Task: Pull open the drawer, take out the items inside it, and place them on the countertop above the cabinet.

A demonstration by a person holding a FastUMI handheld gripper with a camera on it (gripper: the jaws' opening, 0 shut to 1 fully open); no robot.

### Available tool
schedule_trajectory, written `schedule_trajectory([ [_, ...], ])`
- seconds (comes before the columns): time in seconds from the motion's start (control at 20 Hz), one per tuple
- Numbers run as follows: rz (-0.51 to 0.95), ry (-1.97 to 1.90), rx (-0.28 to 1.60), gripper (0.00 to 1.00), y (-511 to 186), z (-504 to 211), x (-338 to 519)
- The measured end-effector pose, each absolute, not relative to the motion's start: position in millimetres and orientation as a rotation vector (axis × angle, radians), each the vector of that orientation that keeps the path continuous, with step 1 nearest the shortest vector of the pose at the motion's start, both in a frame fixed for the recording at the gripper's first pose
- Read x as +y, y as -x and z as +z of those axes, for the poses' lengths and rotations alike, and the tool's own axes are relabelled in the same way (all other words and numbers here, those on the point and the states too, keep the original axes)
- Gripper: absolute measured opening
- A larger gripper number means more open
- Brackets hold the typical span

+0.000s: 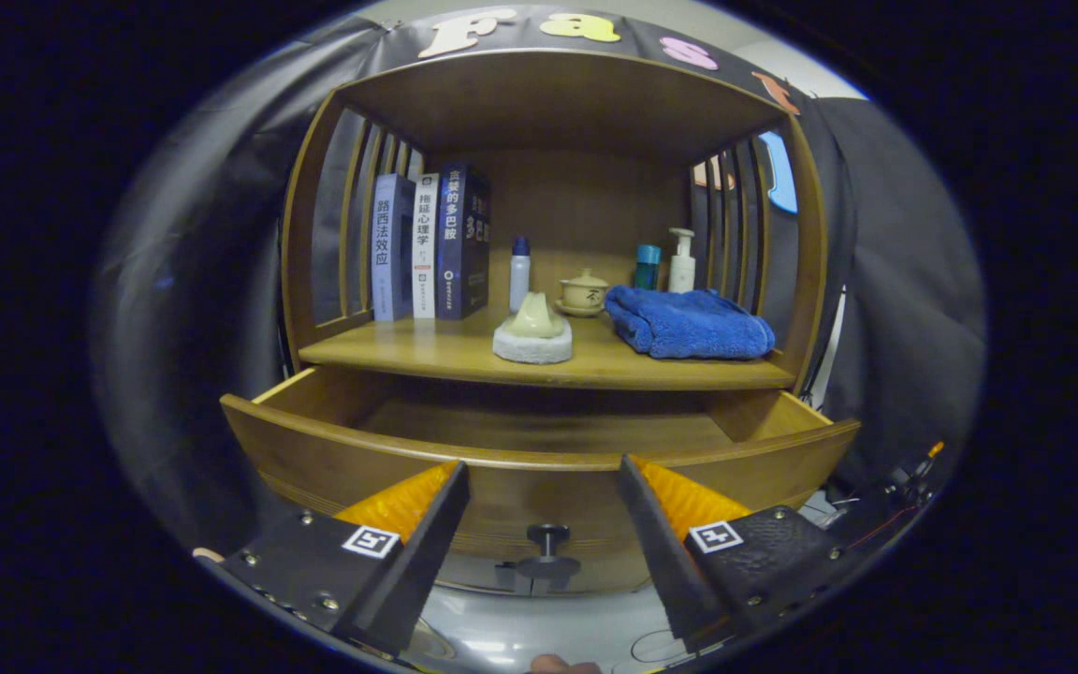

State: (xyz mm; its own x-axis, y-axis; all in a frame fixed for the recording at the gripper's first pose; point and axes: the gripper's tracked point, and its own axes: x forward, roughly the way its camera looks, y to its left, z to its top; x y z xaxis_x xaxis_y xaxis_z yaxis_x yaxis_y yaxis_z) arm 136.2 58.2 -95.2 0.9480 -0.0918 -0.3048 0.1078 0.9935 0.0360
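Note:
The wooden drawer (539, 468) stands pulled out beneath the cabinet's countertop (445, 356). Its bare wooden floor (548, 426) shows, and I see no item on the visible part. A dark knob (548, 541) sticks out of the drawer front, between my fingers. My gripper (544, 477) is open, its fingers spread in front of the drawer front with nothing held. On the countertop, just beyond the drawer, sits a pale cone-shaped object on a white round base (532, 332), and beside it lies a folded blue towel (689, 323).
Three upright books (427, 245) stand at the countertop's left. A small bottle with a blue cap (520, 271), a lidded ceramic cup (584, 293), a teal container (648, 267) and a white pump bottle (681, 262) stand at the back. Slatted wooden sides enclose the shelf.

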Motion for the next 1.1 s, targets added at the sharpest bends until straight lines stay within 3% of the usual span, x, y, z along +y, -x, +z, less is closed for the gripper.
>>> schedule_trajectory([
  [1.1,-0.103,-0.044,0.311,0.97,-203,-100,54],
])
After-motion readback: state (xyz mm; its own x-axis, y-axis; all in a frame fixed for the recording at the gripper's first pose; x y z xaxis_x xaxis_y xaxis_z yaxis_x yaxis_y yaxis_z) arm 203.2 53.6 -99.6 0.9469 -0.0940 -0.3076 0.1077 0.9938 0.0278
